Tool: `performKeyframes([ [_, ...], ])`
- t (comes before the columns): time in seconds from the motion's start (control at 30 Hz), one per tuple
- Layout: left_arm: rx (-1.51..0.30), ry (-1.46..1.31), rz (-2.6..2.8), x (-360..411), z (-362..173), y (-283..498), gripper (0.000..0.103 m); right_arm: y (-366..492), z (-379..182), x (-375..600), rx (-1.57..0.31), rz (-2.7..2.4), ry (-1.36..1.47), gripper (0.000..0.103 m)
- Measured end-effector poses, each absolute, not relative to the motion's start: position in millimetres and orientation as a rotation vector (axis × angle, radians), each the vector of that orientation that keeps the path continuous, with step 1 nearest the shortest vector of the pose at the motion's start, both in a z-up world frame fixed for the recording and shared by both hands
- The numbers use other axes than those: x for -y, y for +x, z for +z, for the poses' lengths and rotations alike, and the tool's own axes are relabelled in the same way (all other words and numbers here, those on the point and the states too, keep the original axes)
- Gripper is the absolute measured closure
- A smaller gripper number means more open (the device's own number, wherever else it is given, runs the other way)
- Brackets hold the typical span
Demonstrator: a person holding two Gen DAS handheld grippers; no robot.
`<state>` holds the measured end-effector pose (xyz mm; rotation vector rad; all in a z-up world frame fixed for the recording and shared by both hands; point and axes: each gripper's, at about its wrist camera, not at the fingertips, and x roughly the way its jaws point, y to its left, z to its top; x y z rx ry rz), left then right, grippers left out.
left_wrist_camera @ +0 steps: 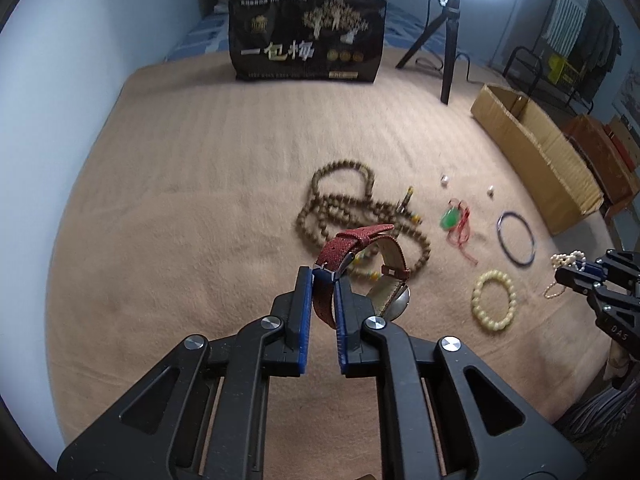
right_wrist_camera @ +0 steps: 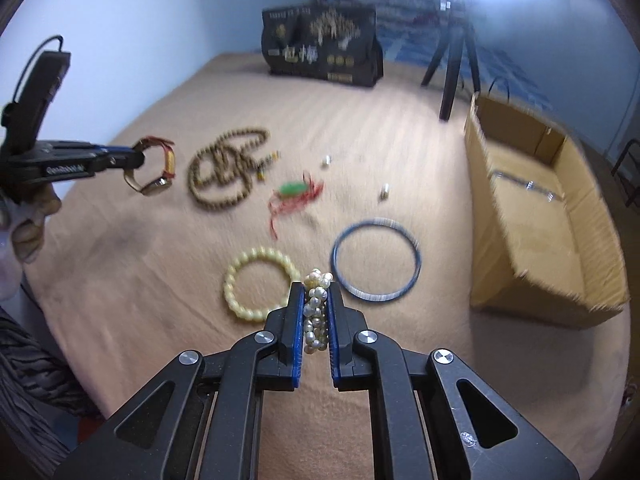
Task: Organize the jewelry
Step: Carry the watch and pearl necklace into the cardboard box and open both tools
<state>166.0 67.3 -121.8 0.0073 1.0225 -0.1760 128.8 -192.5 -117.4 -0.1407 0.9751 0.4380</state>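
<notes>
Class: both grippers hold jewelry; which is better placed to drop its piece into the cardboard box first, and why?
Right. The right gripper, shut on pearls, sits nearer the box; the left gripper with the watch is farther away.

The scene is being viewed by the left wrist camera from low and close over the tan blanket [left_wrist_camera: 180, 220], along its own fingers toward the black bag [left_wrist_camera: 306, 40] at the far edge, with the cardboard box [left_wrist_camera: 536, 156] being kept to the right of that bag. The same bag [right_wrist_camera: 322, 46] is being faced by the right wrist camera from further right, so the box [right_wrist_camera: 540, 208] is being seen nearer. The blanket [right_wrist_camera: 140, 280] and bag are being shared by both views.
</notes>
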Motion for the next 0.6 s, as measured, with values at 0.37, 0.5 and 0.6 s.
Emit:
performKeyframes([
  [0.37,-0.9,-0.057,-0.248,-27.1,-69.8,181.1,0.094,148.8,-66.8,231.0,-0.853,0.339,-0.09,0.094],
  [0.5,-0.875,-0.063,-0.293,-0.1,-57.2,188.5,0.094,156.9,-59.6,252.5,-0.833,0.295,-0.075,0.094],
  [0.6,-0.86,-0.057,-0.324,21.9,-50.8,193.8,0.094,164.1,-55.5,269.8,-0.826,0.259,-0.061,0.094],
])
